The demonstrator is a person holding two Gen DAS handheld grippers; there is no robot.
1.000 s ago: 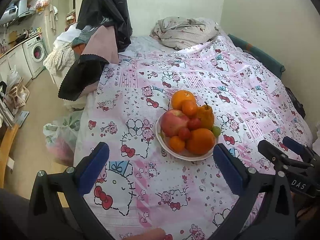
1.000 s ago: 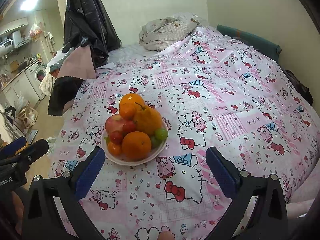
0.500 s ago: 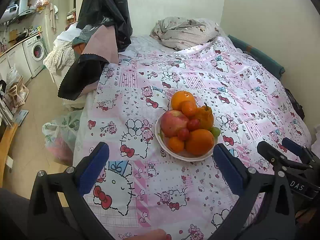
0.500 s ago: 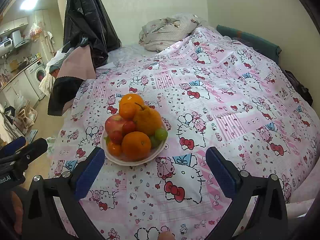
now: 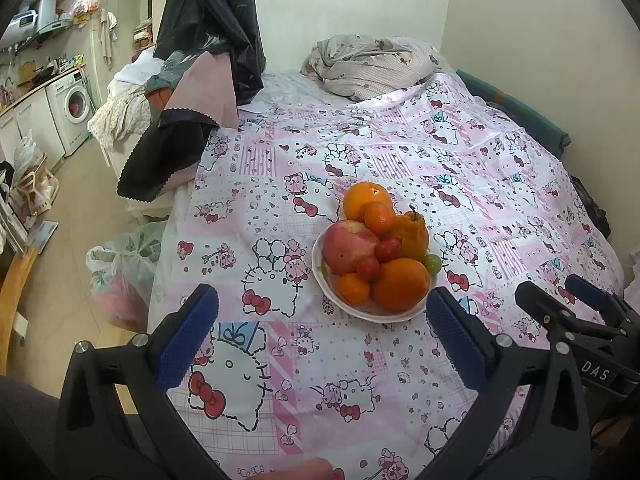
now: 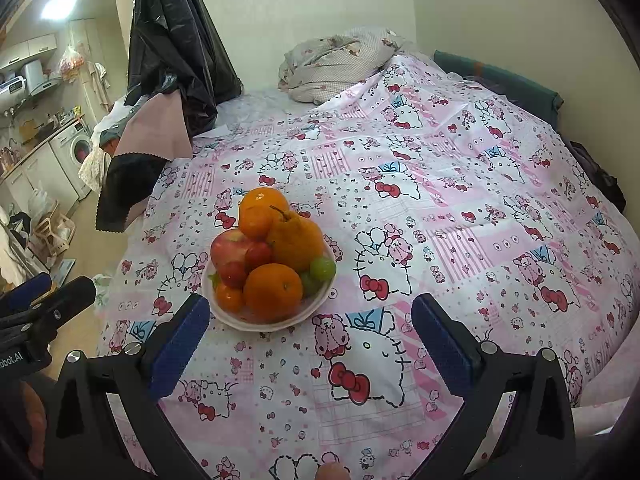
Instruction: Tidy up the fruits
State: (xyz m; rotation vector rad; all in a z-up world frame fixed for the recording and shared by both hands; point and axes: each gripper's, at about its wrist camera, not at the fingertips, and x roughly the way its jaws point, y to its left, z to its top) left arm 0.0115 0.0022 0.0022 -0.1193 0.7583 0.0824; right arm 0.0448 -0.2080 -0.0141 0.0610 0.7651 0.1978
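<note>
On bedspread [image 5: 400, 152], plate [image 5: 320, 276] at my 12 o'clock, fruits [image 5: 380, 248] piled in it. Nothing shifted over last second. Left gripper [image 5: 320, 332], right gripper [image 6: 310, 334]: fingers apart, empty. Fits sorted or unsorted.

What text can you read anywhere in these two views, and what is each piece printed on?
"DAS": white letters on the black body of the right gripper, seen from the left wrist.
"obot.AI": white letters on the black body of the left gripper, seen from the right wrist; its start is cut off by the frame edge.
The display on the white kitchen appliance: too small to read.
</note>
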